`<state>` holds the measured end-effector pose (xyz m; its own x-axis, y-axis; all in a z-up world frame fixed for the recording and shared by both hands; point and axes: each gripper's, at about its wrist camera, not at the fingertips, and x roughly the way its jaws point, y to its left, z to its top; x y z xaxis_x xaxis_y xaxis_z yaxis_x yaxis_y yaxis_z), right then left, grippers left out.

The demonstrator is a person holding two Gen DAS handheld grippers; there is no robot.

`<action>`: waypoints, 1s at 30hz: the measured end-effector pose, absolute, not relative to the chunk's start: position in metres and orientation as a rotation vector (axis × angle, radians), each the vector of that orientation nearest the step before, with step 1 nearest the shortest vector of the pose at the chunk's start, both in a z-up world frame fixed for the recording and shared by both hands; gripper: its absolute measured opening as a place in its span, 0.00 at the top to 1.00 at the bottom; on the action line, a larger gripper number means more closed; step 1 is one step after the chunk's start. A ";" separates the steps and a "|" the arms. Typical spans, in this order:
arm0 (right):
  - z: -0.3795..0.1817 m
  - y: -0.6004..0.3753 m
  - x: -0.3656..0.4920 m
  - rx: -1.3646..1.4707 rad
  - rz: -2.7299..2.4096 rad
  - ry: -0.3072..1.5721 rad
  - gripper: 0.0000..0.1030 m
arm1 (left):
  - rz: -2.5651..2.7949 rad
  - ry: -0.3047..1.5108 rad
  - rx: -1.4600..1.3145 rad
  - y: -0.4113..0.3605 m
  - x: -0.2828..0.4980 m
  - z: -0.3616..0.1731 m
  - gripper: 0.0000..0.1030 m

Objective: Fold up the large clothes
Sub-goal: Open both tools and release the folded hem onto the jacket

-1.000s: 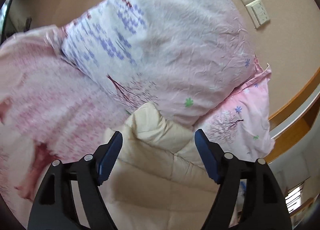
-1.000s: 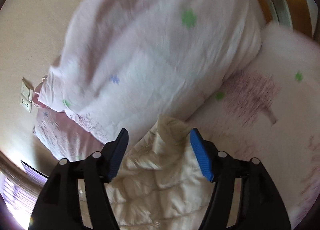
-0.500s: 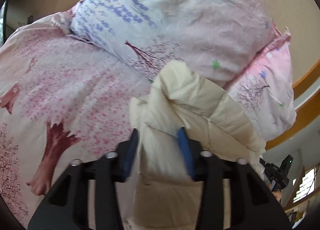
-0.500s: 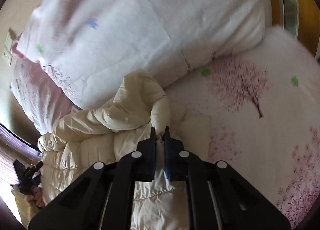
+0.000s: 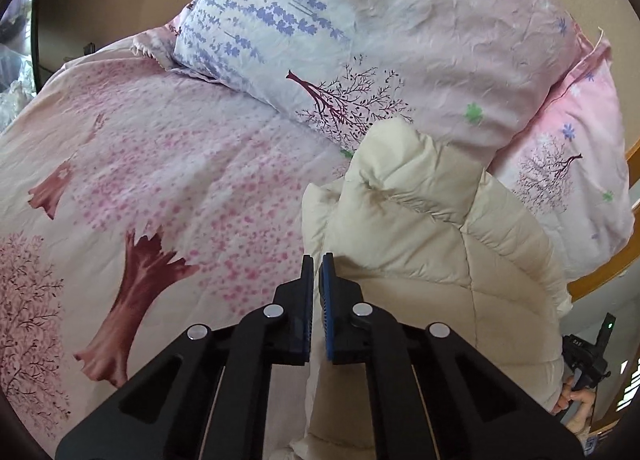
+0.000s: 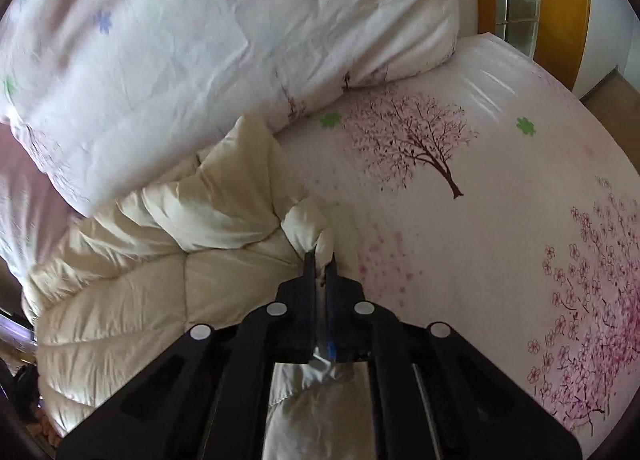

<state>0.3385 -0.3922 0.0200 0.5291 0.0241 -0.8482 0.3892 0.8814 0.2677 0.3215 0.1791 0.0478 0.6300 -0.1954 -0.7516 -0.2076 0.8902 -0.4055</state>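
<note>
A cream quilted puffer jacket (image 5: pixel 432 244) lies bunched on the bed against the pillows; it also shows in the right wrist view (image 6: pixel 168 260). My left gripper (image 5: pixel 317 260) is shut on the jacket's left edge, a thin fold of fabric between its blue pads. My right gripper (image 6: pixel 321 260) is shut on a puffed corner of the jacket, with fabric passing back between its jaws. Both hold the jacket just above the bedspread.
The bed has a pink cherry-tree print cover (image 5: pixel 160 188), also seen in the right wrist view (image 6: pixel 460 200). Large printed pillows (image 5: pixel 400 40) lean on the wall behind the jacket. A wooden bed frame (image 6: pixel 560 0) runs at the far side.
Both grippers were open over the jacket's top end a second ago. They closed on its fabric and pulled back toward me, so more of the jacket and bed shows.
</note>
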 end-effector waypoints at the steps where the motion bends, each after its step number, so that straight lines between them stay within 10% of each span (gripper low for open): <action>1: 0.025 -0.391 0.337 0.447 -0.237 0.990 0.86 | 0.002 0.890 -0.481 0.179 0.320 0.052 0.97; 6: 0.064 -0.385 0.320 0.448 -0.134 0.844 0.69 | -0.014 0.748 -0.409 0.169 0.302 0.093 0.94; 10: 0.063 -0.359 0.340 0.469 0.049 0.901 0.69 | -0.133 0.720 -0.395 0.137 0.308 0.109 0.49; 30: 0.016 -0.356 0.407 0.466 -0.076 1.125 0.64 | -0.066 0.867 -0.385 0.105 0.366 0.063 0.49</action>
